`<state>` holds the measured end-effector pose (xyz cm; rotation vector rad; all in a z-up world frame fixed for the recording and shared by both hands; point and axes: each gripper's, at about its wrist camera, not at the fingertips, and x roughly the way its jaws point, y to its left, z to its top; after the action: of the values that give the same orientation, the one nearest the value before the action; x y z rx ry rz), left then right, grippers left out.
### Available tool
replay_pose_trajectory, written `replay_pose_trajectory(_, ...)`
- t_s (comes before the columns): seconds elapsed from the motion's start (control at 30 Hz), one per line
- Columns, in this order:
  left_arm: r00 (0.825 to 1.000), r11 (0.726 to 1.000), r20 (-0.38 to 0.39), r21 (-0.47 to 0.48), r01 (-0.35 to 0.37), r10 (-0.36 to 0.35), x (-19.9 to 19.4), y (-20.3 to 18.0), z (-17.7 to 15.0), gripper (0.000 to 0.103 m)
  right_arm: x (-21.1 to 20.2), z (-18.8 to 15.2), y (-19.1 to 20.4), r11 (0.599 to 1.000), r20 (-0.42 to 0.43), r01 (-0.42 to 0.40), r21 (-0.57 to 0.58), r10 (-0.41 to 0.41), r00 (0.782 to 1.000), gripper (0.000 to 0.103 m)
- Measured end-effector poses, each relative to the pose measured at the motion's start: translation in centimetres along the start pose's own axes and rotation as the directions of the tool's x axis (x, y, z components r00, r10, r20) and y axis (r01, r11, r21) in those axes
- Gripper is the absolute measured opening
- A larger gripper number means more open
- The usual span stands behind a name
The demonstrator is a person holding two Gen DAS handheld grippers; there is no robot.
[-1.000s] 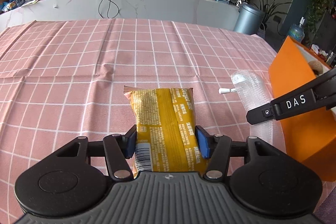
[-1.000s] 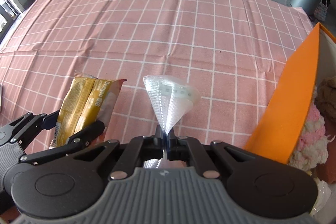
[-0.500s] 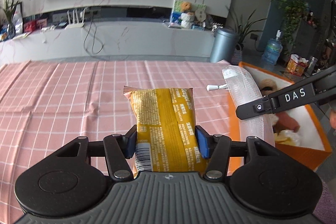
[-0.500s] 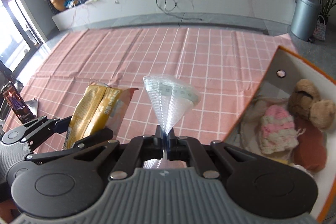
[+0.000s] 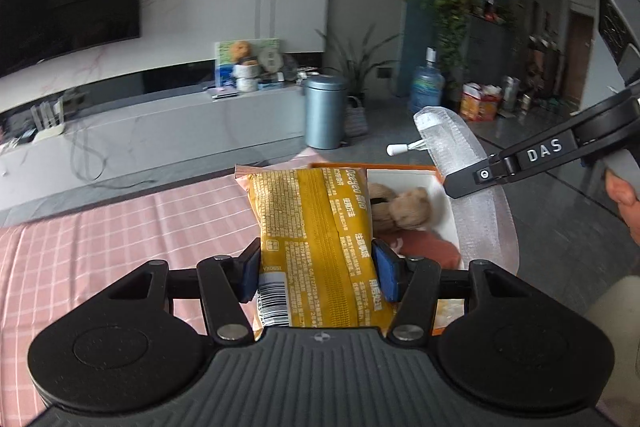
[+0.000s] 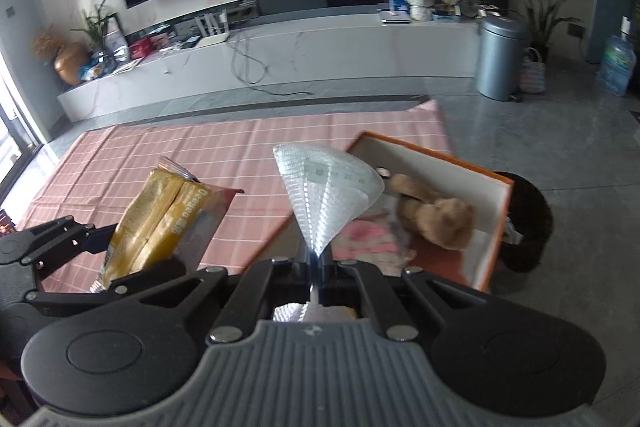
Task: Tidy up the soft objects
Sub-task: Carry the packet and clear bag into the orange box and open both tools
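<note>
My left gripper (image 5: 318, 275) is shut on a yellow snack packet (image 5: 316, 239), held in the air near the orange box (image 5: 400, 169). The packet also shows in the right wrist view (image 6: 160, 223). My right gripper (image 6: 318, 265) is shut on a clear bubble-wrap pouch (image 6: 326, 197), held above the near edge of the orange box (image 6: 496, 223). The pouch shows in the left wrist view (image 5: 468, 187). Inside the box lie a brown teddy bear (image 6: 436, 215), a pink knitted item (image 6: 368, 239) and a red-brown item (image 5: 430, 251).
The pink checked tablecloth (image 6: 224, 155) covers the table to the left of the box. A dark round stool (image 6: 528, 223) stands right of the box. A grey bin (image 6: 500, 59) and a white TV bench (image 6: 280, 55) are behind on the floor.
Both grippers have risen and swung right with their loads, from over the tablecloth to the orange box. The box's contents have come into closer view.
</note>
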<state>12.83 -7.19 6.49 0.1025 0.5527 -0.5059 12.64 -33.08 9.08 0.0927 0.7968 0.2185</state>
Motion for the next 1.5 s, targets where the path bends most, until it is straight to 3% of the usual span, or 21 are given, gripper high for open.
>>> replay_pose_trajectory(0.3,0.99,0.982,-0.107,0.16,0.103,-0.087,6.5,-4.8,0.7,0.064,3.8,-2.5,-5.2,0.997,-0.095,0.027,0.066,-0.02,0.995,0.0)
replay_pose_trajectory(0.5,0.967,0.973,-0.245,0.193,0.123,-0.074,10.8,-4.8,-0.2,0.064,8.0,-3.2,-6.0,0.998,-0.165,-0.006,0.063,0.016,0.986,0.0)
replay_pose_trajectory(0.83,0.935,0.952,-0.352,0.271,0.143,-0.04,14.6,-4.8,-1.0,0.064,12.9,-3.4,-7.0,0.996,-0.257,-0.036,0.087,0.057,0.965,0.001)
replay_pose_trajectory(0.93,0.925,0.939,-0.377,0.302,0.163,-0.039,14.9,-5.0,-1.5,0.064,13.7,-3.7,-7.4,0.994,-0.275,-0.041,0.105,0.068,0.959,0.011)
replay_pose_trajectory(1.0,0.916,0.93,-0.399,0.321,0.178,-0.037,15.3,-5.1,-1.6,0.064,13.7,-3.8,-7.7,0.992,-0.261,-0.055,0.114,0.083,0.962,0.012)
replay_pose_trajectory(1.13,0.896,0.906,-0.444,0.371,0.204,-0.02,16.0,-5.4,-1.8,0.064,13.1,-3.7,-7.9,0.989,-0.218,-0.078,0.123,0.104,0.971,0.029)
replay_pose_trajectory(1.33,0.894,0.843,-0.447,0.491,0.218,0.03,16.1,-6.1,-2.4,0.065,12.7,-3.6,-7.5,0.991,-0.21,-0.075,0.114,0.097,0.973,0.035)
replay_pose_trajectory(1.5,0.898,0.838,-0.436,0.509,0.198,0.052,16.1,-6.4,-2.7,0.071,12.3,-3.6,-6.9,0.992,-0.21,-0.074,0.102,0.094,0.973,0.048)
